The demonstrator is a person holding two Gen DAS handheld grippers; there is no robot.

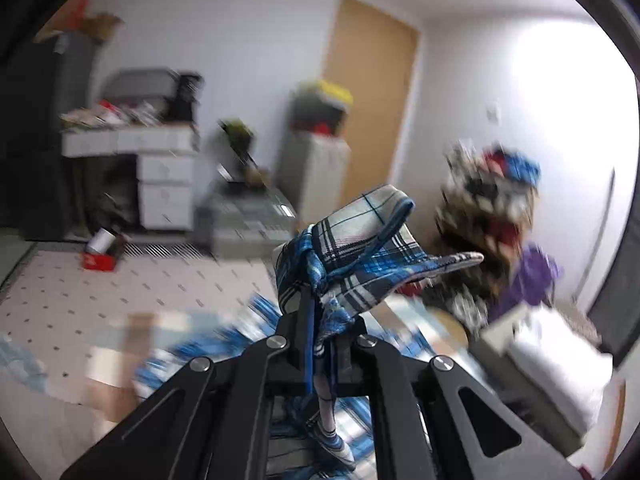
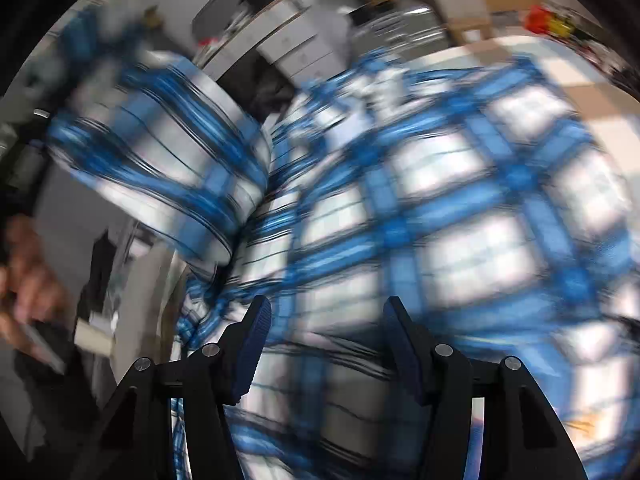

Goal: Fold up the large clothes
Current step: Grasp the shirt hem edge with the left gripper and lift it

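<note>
Left gripper [image 1: 320, 320] jaws pinch plaid shirt [image 1: 352, 256] edge.

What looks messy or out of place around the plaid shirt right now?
The plaid shirt is bunched in a twisted wad in the shut left claw, not held by a clean edge. In the right wrist view it lies rumpled under the open right claw. Behind, a heaped clothes pile spills over.
</note>
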